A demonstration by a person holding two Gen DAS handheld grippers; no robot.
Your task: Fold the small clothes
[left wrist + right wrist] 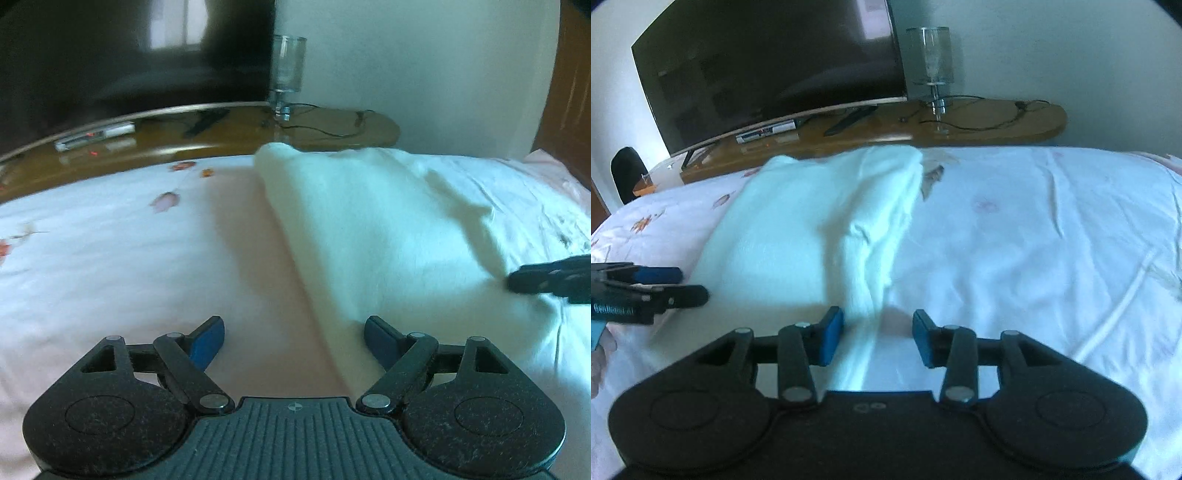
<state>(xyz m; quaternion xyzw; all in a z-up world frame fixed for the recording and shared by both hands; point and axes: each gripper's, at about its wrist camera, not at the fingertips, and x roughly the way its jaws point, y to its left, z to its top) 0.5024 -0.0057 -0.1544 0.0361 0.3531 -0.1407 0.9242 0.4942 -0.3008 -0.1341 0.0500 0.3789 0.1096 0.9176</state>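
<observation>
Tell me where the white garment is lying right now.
The white garment lies on the floral bedsheet, left of centre in the right wrist view, reaching toward the wooden shelf under the television.

The left hand-held gripper (294,338), black with blue pads, fills the bottom of the view with its jaws wide apart and nothing pressed between them. It hangs over a bed covered by a pale pink sheet with small flower prints (110,258). A white, soft folded cloth garment (369,229) lies on the sheet, its long left edge running toward the open jaws. The black tip of the right hand-held gripper (550,280) enters from the right edge, over the garment. Beyond the bed stands a glossy brown wooden bench (221,136) carrying a dark flat television screen (129,55) and a clear stemmed glass (288,70).
</observation>
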